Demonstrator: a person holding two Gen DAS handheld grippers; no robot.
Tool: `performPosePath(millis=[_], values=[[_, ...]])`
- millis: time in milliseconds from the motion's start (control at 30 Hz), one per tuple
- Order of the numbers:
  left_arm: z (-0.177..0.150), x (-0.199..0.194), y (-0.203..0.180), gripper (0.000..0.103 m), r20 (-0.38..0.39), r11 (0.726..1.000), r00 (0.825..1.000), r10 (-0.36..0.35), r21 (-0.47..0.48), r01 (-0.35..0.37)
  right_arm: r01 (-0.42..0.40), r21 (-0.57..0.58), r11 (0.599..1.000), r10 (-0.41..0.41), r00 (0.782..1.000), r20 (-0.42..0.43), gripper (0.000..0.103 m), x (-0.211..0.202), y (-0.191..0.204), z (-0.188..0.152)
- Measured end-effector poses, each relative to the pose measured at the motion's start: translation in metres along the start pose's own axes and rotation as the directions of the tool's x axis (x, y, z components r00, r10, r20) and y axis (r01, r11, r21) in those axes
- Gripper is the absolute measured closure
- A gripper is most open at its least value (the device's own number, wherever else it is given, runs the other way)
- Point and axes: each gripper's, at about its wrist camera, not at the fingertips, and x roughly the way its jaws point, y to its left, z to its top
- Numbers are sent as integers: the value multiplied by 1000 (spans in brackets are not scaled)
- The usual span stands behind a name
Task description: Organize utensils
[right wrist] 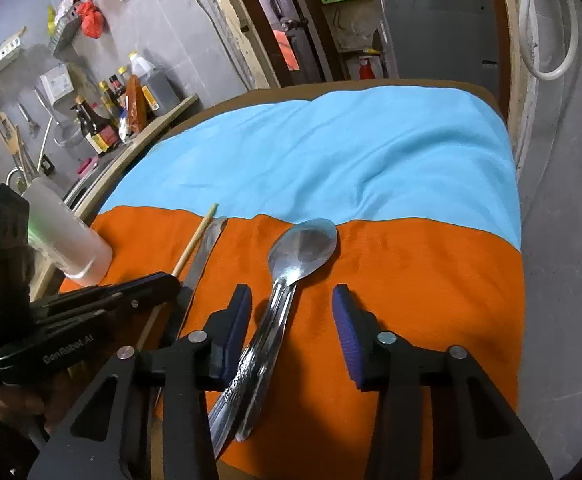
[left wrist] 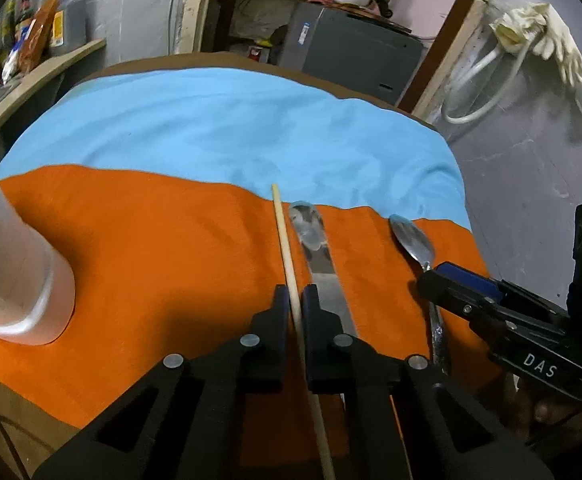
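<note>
A wooden chopstick (left wrist: 287, 248) lies on the orange cloth (left wrist: 151, 248); my left gripper (left wrist: 294, 300) is shut on it near its middle. A steel butter knife (left wrist: 319, 252) lies just right of it. A steel spoon (right wrist: 303, 252) lies further right, stacked on another utensil handle (right wrist: 247, 412). My right gripper (right wrist: 291, 304) is open, its blue pads (right wrist: 347, 332) either side of the spoon's neck, not touching. A translucent white cup (left wrist: 15, 280) stands at the left. The chopstick (right wrist: 195, 240), knife (right wrist: 203, 256) and cup (right wrist: 71, 236) also show in the right wrist view.
A blue cloth (right wrist: 331, 160) covers the far half of the table. Sauce bottles (right wrist: 119, 108) stand on a shelf at the far left. A grey cabinet (left wrist: 351, 52) stands behind the table. The table edge drops to grey floor (right wrist: 563, 280) on the right.
</note>
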Motion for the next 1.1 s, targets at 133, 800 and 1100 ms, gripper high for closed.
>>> performPosePath(millis=[133,800,1100], values=[[-1,-1,-2,98,-4,1000,1000,9,2,-9,9,10,1000,-9,1000,-4,74,1,-2,0],[4,4,-2,98,-32,1000,999,20,19,-20,1,39,999,-2,1000,20,93,-11,-9,-7],[16,13,-2,98,-91,999,996,13,31,-10,21,54,998,-22,1000,9,93,-18,-11,-11]])
